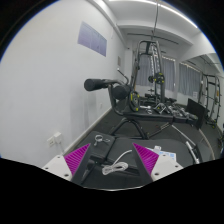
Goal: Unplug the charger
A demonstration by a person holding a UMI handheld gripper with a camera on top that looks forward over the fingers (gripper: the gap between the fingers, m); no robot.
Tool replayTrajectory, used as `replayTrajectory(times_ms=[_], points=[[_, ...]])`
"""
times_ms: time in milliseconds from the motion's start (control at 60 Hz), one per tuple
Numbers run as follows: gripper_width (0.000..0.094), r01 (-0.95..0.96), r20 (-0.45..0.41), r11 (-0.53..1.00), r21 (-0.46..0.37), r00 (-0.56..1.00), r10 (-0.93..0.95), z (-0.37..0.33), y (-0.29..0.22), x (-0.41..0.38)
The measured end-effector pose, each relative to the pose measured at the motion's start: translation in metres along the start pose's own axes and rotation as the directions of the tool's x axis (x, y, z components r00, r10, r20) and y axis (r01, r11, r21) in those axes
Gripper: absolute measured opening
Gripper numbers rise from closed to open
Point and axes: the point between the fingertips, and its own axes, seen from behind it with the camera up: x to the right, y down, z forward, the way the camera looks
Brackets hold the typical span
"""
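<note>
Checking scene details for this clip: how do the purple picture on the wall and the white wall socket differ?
The purple picture hangs high on the wall; the white wall socket sits low, near the floor. The picture is larger and dark purple; the socket is smaller and white. The socket lies nearer the open fingers of the gripper; the picture is well above them. Both are mounted flat on the same white wall.

wall socket (53, 139) tiny, cable (112, 165) partly hidden

White charger cable (113, 167) lies looped on the dark surface (between the tongs' fingers)
</note>
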Motion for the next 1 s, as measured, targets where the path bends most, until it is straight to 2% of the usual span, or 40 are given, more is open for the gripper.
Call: replayTrajectory(times_ms=[633, 783, 1000], points=[[0.0858, -0.115, -0.29, 0.987, -0.116, 0.954, 0.077, 0.059, 0.103, 0.181], [0.0857, -0.111, -0.34, 0.99, -0.086, 0.938, 0.076, 0.074, 0.116, 0.205], [0.0856, -0.142, -0.366, 0.989, -0.043, 0.923, 0.116, 0.111, 0.13, 0.227]])
